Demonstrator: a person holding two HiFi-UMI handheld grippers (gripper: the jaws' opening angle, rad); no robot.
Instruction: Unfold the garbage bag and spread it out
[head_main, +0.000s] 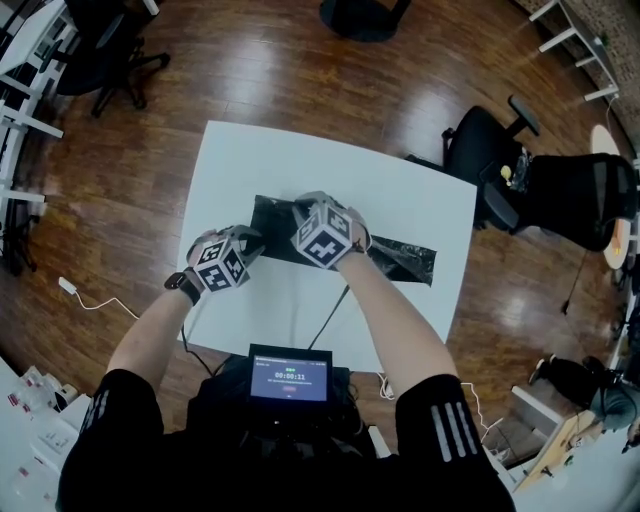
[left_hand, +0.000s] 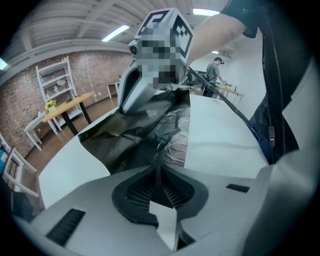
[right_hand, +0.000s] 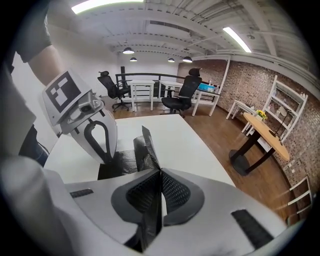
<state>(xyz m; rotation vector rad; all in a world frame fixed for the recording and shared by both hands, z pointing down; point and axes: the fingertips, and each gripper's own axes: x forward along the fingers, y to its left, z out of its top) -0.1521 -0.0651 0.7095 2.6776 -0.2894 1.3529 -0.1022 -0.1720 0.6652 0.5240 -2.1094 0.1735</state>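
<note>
My right fingers (right_hand: 162, 175) are pressed together on a raised fold of the thin black plastic garbage bag (head_main: 402, 257), and the film runs straight down between them. I judge I hold it lifted like this so the top layer peels off the one beneath. My left fingers (left_hand: 160, 172) are closed too, nipping the bag's edge where its creases run in to their tips. As far as I can tell that grip anchors the sheet, so the other hand's pull opens it instead of dragging the whole thing along.

The bag itself lies as a long, still mostly folded strip across the middle of the square white tabletop (head_main: 300, 160), its far end flat and crinkled towards the tabletop's right edge. Most of the spreading looks still to do.

The tabletop is smooth and bare apart from a thin black cable (head_main: 331, 314) crossing its near edge, with a small lit screen (head_main: 290, 378) just below that edge at my chest. The tabletop stands on a glossy brown wooden floor (head_main: 250, 70). Black office chairs (head_main: 488, 152) wait off the tabletop's far right corner, and a red brick wall (right_hand: 250, 80) lies well beyond it
</note>
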